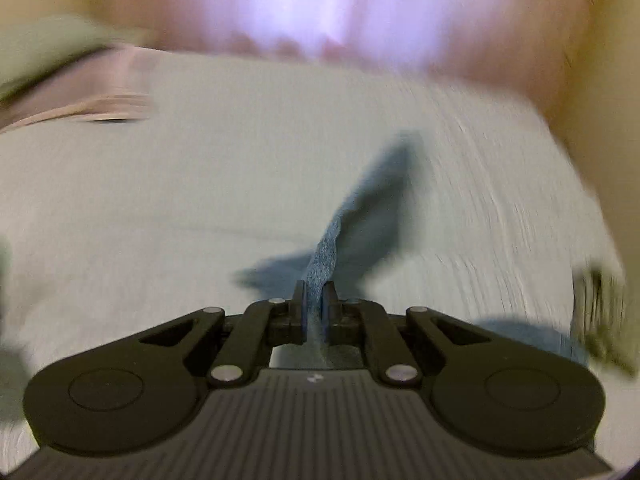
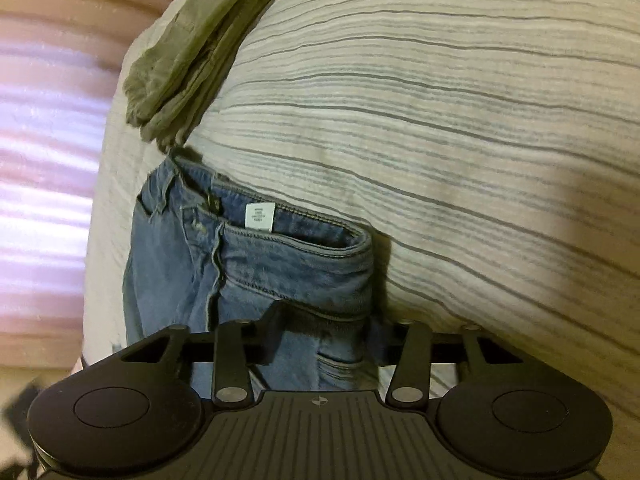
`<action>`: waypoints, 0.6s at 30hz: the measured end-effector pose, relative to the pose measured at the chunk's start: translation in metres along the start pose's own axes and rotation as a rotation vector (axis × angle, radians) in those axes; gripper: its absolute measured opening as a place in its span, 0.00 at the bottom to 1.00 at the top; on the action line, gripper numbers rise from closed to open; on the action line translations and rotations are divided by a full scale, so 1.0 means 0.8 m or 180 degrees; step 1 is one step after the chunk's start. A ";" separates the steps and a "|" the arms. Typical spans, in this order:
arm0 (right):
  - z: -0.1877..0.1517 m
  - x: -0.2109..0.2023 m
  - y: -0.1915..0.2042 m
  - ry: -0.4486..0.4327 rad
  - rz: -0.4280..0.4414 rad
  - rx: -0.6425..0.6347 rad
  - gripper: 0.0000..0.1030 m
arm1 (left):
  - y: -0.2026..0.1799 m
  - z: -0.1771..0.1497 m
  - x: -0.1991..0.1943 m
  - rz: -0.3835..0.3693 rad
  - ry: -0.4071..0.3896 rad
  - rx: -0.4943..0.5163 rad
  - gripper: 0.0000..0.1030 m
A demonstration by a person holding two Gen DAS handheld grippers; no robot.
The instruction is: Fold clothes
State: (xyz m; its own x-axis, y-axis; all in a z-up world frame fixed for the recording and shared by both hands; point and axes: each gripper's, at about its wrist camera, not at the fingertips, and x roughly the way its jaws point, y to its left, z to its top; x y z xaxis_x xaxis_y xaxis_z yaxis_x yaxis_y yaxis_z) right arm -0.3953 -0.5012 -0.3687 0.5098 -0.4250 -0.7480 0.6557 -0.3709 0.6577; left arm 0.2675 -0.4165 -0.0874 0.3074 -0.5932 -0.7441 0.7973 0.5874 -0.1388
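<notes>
On the bed, left gripper (image 1: 314,292) is nearly closed, pads pinching a thin edge of the blue jeans (image 2: 256,264), fabric trailing away over the bedspread (image 1: 160,200). Right gripper (image 2: 324,340) is part open, fingers straddling the jeans' waistband; pad contact is hidden. Jeans lie near the bed's edge, waistband open, white label (image 2: 259,216) showing. Olive folded garment (image 2: 200,40) sits beyond. Left view is motion-blurred; pink curtain (image 1: 320,12) behind.
</notes>
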 end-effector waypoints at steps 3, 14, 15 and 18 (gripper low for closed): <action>-0.004 -0.010 -0.002 0.0052 0.0054 -0.0095 0.42 | 0.124 -0.059 -0.089 0.0521 -0.0151 -0.0622 0.06; -0.023 -0.014 -0.012 0.0001 0.0218 -0.0127 0.43 | 0.292 -0.374 -0.108 0.1325 0.0727 -0.2477 0.25; -0.021 -0.013 -0.014 -0.0046 0.0257 -0.0084 0.43 | 0.284 -0.387 -0.104 0.1250 0.0723 -0.2537 0.28; -0.018 -0.011 -0.015 -0.0164 0.0356 -0.0045 0.47 | 0.268 -0.411 -0.089 0.1059 0.0601 -0.2806 0.37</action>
State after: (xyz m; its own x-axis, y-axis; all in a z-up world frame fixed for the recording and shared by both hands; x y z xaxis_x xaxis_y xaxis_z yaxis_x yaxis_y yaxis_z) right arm -0.3996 -0.4815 -0.3716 0.5511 -0.5050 -0.6643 0.6044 -0.3073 0.7350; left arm 0.2461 -0.0674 -0.2793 0.2974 -0.2683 -0.9163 -0.0166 0.9581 -0.2859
